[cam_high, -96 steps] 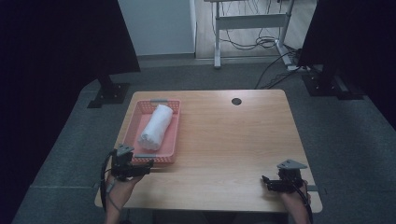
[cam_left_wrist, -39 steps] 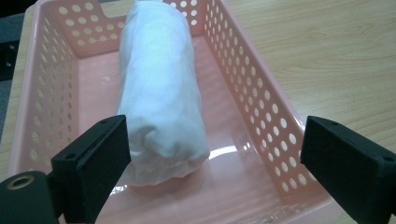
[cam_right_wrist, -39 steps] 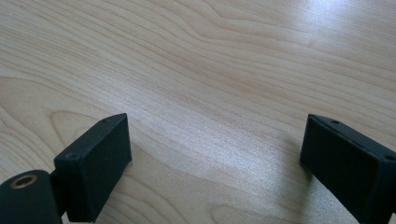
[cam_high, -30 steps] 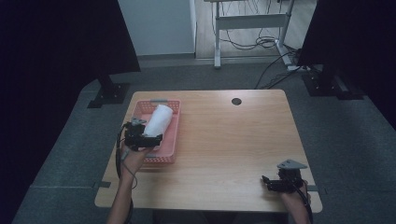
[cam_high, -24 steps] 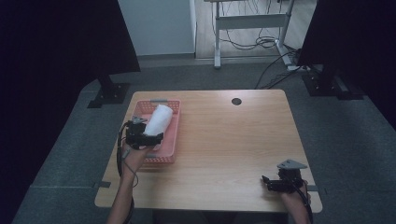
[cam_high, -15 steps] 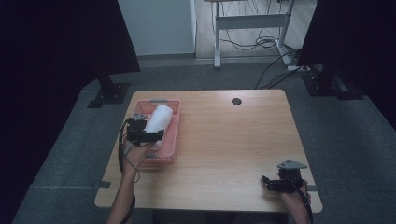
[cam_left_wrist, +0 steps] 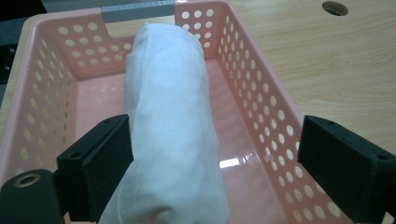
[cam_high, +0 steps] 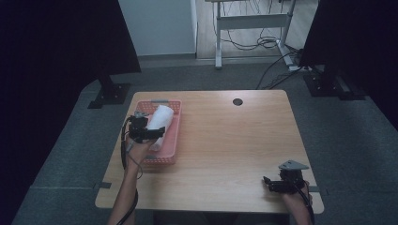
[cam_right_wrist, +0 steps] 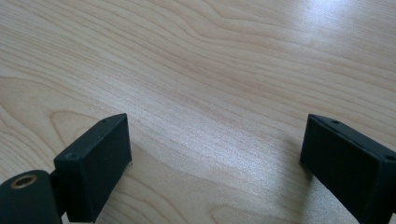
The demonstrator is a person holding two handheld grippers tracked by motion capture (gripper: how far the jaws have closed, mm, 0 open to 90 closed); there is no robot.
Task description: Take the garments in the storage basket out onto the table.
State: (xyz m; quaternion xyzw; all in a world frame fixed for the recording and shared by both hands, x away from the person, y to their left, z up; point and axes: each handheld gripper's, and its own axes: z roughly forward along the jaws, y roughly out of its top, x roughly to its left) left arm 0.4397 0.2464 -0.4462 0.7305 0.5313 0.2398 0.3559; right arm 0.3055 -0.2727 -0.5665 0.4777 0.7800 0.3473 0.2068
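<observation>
A rolled white towel (cam_high: 160, 118) lies lengthwise in a pink perforated basket (cam_high: 172, 140) at the table's left. My left gripper (cam_high: 157, 132) hangs over the basket's near half, astride the roll. In the left gripper view the towel (cam_left_wrist: 173, 107) runs between the jaws of that gripper (cam_left_wrist: 219, 149). The left jaw touches the cloth and the right jaw stands well off it, by the basket wall (cam_left_wrist: 261, 107). These jaws have just been closing a little and are still open. My right gripper (cam_high: 268, 183) rests near the table's front right corner, open (cam_right_wrist: 217, 149) over bare wood.
A round cable hole (cam_high: 237, 101) sits in the wooden table top (cam_high: 225, 140) near its far edge. Black stand bases (cam_high: 110, 93) stand on the grey floor at both far corners. Behind are a desk frame (cam_high: 251, 21) and loose cables.
My left hand has moved from the table's near left edge out over the basket and crept farther along the towel. The right gripper has stayed put.
</observation>
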